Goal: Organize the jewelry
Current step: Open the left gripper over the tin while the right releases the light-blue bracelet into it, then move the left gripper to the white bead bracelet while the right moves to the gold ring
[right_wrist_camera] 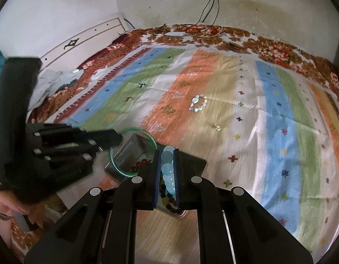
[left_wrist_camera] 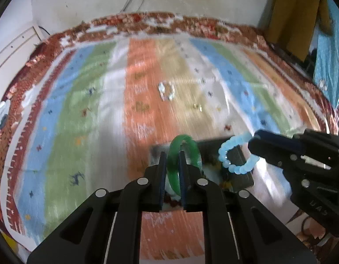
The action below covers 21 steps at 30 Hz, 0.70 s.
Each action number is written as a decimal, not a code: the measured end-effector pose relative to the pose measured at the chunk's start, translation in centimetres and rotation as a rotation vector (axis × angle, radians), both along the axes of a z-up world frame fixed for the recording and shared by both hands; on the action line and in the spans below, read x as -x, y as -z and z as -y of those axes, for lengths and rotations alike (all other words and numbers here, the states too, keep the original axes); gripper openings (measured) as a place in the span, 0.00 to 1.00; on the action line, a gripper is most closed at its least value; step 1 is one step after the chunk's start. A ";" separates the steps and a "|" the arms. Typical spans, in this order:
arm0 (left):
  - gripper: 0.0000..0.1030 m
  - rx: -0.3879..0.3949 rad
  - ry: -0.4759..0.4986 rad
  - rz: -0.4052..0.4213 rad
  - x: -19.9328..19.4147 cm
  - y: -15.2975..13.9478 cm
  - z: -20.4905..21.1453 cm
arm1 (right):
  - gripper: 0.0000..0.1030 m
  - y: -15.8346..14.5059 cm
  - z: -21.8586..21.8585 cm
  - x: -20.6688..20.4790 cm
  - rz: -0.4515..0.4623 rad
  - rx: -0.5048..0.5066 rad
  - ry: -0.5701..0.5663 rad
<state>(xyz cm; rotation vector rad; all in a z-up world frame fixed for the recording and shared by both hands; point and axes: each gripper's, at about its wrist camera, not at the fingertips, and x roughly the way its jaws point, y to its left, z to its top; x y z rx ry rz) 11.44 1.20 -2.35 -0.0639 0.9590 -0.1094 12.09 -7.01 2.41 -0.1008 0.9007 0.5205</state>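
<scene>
Bangle (left_wrist_camera: 184, 154) and bracelet (left_wrist_camera: 235, 156) both gripped

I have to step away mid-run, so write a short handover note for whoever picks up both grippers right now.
Left gripper: shut on the green bangle, held above the dark jewelry tray.
Right gripper: shut on the light blue bead bracelet, also above the tray.
Done: dark and red beads already lie in the tray.
Left: set down both held pieces, then collect the clear stone bracelet and the small gold piece from the striped cloth.
</scene>
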 end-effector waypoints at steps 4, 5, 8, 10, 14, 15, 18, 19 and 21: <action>0.35 0.002 -0.040 0.022 0.2 -0.4 -0.6 | 0.30 -0.2 0.3 0.2 0.014 0.013 0.013; 0.35 0.011 -0.059 0.022 0.2 -0.5 -1.1 | 0.31 -0.2 0.4 0.2 0.013 0.014 0.016; 0.35 0.019 -0.082 0.013 0.0 -0.3 -1.7 | 0.32 0.0 0.9 0.0 0.005 0.017 0.035; 0.35 0.019 -0.087 0.010 -0.1 -0.2 -1.9 | 0.34 0.3 1.1 -0.1 -0.002 0.021 0.047; 0.37 0.018 -0.090 0.010 -0.1 -0.2 -2.0 | 0.40 0.5 1.6 -0.6 -0.004 0.022 0.066; 0.39 0.018 -0.089 0.011 -0.1 -0.2 -2.0 | 0.40 0.6 1.7 -0.7 -0.005 0.023 0.070; 0.44 0.014 -0.089 0.016 -0.2 -0.3 -2.0 | 0.44 0.9 2.1 -1.1 -0.013 0.022 0.087; 0.46 0.012 -0.090 0.017 -0.3 -0.3 -2.0 | 0.47 0.9 2.2 -1.3 -0.013 0.023 0.092; 0.47 0.008 -0.093 0.016 -0.5 -0.3 -2.0 | 0.47 1.0 2.6 -1.6 -0.018 0.017 0.103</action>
